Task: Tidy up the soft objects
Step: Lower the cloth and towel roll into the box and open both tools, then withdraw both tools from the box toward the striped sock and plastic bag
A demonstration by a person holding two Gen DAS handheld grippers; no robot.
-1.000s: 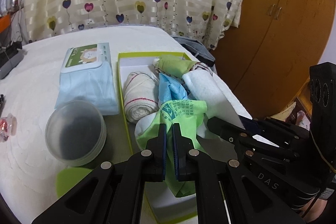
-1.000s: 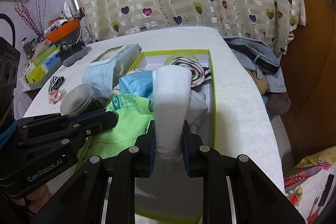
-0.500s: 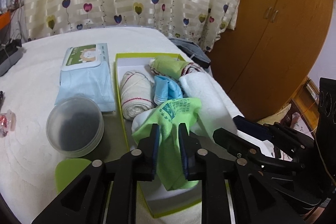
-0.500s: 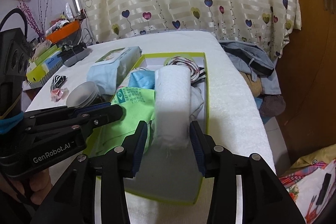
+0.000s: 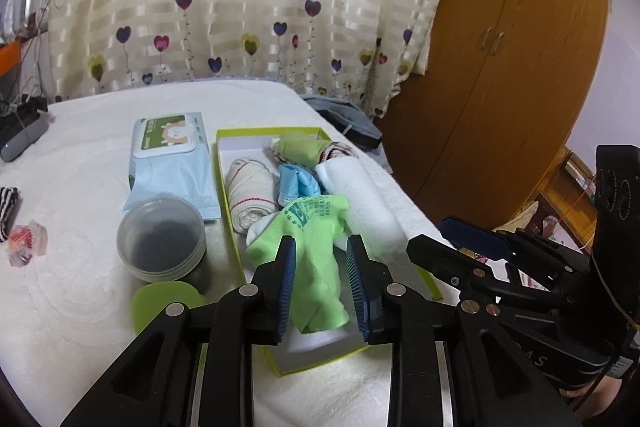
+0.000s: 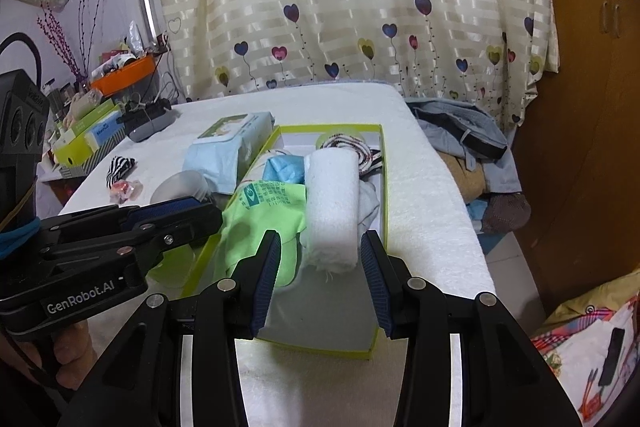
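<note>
Right gripper (image 6: 320, 267): jaws spread wide, nothing between them touching the pads.
White rolled towel (image 6: 330, 203): lies lengthwise in the green-rimmed box (image 6: 383, 187), its near end between the open fingers.
Green cloth (image 6: 260, 219): printed, lying left of the towel.
Blue cloth (image 6: 282, 169): behind the green one.
Left gripper (image 6: 176, 219): at the box's left edge.
Wipes pack (image 6: 228, 143): far left of the box.

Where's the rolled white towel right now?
In the right wrist view the rolled white towel lies inside the green-rimmed box, just ahead of the open right claw, with the green cloth on its left.
</note>
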